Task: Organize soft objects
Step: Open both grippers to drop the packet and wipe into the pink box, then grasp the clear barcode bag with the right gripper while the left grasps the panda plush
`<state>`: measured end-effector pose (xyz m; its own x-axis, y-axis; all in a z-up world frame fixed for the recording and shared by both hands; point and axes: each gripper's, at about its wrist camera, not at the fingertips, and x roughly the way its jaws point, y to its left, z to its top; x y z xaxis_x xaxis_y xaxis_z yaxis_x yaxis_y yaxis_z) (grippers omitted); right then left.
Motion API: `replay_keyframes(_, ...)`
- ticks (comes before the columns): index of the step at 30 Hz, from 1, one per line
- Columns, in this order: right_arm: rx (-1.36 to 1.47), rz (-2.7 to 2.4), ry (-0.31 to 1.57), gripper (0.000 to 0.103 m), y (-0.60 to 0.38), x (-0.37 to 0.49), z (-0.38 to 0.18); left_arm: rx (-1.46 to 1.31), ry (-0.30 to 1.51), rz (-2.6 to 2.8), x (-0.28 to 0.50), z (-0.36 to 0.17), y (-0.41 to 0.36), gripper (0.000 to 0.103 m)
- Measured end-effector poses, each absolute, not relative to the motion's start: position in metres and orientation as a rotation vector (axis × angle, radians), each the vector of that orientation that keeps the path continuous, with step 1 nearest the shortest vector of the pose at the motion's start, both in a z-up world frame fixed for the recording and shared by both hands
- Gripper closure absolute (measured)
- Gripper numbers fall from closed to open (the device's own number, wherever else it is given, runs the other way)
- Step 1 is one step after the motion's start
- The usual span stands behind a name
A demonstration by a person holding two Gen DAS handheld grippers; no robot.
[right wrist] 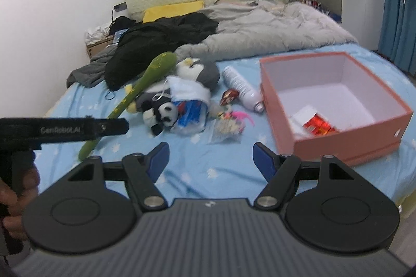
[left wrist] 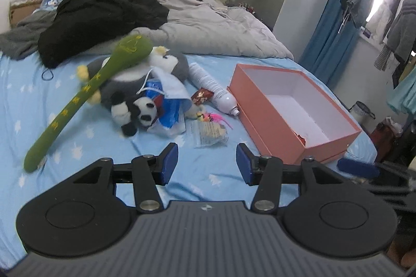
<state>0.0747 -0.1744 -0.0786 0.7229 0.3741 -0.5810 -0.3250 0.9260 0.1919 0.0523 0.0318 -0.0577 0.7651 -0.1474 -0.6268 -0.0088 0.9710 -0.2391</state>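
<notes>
On the bed (left wrist: 31, 100), a long green plush (left wrist: 85, 92) lay leftmost, its long axis slanting from near-left up to its fat head by the penguin (left wrist: 166, 66) and panda (left wrist: 140, 113). Both the left claw (left wrist: 206, 163) and right claw (right wrist: 210, 158) hung spread, empty. Grabbing the pile risked snagging the mask or bottle (left wrist: 213, 89) rather than filling the box (left wrist: 299, 105).

The left claw (left wrist: 207, 163) hangs over the blue star-print bed (left wrist: 78, 136), blue pads apart with nothing between them. Beyond it lie a panda plush (left wrist: 137, 113), a grey penguin plush (left wrist: 166, 69) and a long green plush stick (left wrist: 85, 95). To the right stands an open pink box (left wrist: 273, 118), a white bottle (left wrist: 213, 88) just beside it.
</notes>
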Motion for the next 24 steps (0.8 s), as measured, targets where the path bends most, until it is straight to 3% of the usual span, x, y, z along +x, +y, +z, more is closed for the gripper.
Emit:
replay_keyframes(10, 0.052, 0.424, 0.743, 0.030, -0.157, 0.065, -0.106, -0.235, 0.751, -0.008, 0.031, -0.082, 0.046, 0.047)
replay_keyframes(24, 0.068, 0.405, 0.816, 0.030, -0.142, 0.105, -0.125, -0.256, 0.814, 0.010, 0.077, -0.110, 0.074, 0.047)
